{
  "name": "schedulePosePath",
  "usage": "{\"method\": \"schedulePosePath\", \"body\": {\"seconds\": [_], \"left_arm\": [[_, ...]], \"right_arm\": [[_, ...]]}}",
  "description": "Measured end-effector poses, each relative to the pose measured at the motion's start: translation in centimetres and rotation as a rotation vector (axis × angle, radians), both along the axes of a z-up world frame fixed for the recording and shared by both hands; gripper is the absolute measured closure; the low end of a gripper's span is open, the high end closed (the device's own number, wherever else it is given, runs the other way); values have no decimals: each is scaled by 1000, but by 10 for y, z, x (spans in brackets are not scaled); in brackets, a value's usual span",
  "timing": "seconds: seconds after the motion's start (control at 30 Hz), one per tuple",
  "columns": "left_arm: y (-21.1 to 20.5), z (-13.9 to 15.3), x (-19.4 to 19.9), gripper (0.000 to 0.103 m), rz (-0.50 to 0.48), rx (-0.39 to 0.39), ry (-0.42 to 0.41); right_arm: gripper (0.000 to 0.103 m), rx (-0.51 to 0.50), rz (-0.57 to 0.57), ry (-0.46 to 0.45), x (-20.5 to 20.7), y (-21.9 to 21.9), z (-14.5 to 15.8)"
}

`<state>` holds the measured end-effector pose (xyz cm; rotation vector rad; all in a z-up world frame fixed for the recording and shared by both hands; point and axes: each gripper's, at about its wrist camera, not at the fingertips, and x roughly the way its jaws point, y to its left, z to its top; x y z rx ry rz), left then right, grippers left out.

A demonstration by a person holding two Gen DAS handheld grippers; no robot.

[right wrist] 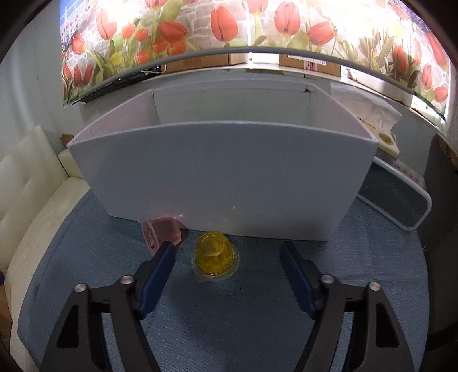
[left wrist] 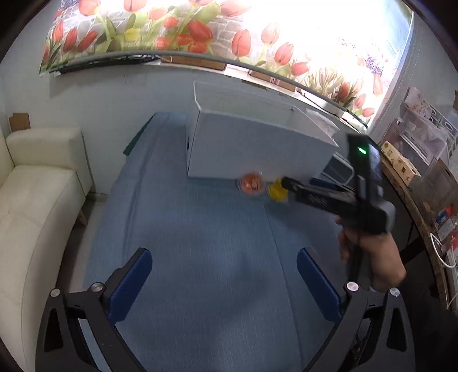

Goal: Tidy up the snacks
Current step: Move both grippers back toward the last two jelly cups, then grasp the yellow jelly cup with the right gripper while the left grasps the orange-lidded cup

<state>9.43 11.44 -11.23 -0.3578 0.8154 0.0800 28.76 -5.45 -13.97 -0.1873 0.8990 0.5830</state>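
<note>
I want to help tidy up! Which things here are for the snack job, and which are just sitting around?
For the job:
yellow jelly cup
pink jelly cup
white box
right gripper, open
left gripper, open

Just lying about:
cream sofa
tulip curtain
white tray

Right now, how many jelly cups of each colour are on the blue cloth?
Yellow jelly cup: 1
Pink jelly cup, tipped on its side: 1
Total: 2, both in front of the white box.
</note>
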Motion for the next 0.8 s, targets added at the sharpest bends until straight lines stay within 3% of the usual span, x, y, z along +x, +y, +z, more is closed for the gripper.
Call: {"method": "schedulePosePath", "body": {"seconds": [0.1,0.17,0.23,0.33,0.53,0.8], "left_arm": [[-4,-4,-10,0,-3,2,1],[-5,-6,-13,0,-6,3,5],[-6,-7,-13,0,-15,-12,8],[-7,-8,-15,0,-21,-45,5],[-5,-9,-9,0,-22,-20,11],[-14,-9,39,0,-53,28,-1]], "right_arm": [[36,-13,0,29,5,8,-12],[53,-31,11,34,6,15,-19],[63,-43,16,54,6,19,-25],[64,3,25,65,6,18,-25],[68,26,38,48,-4,9,-16],[68,59,52,4,-27,-24,14]]}}
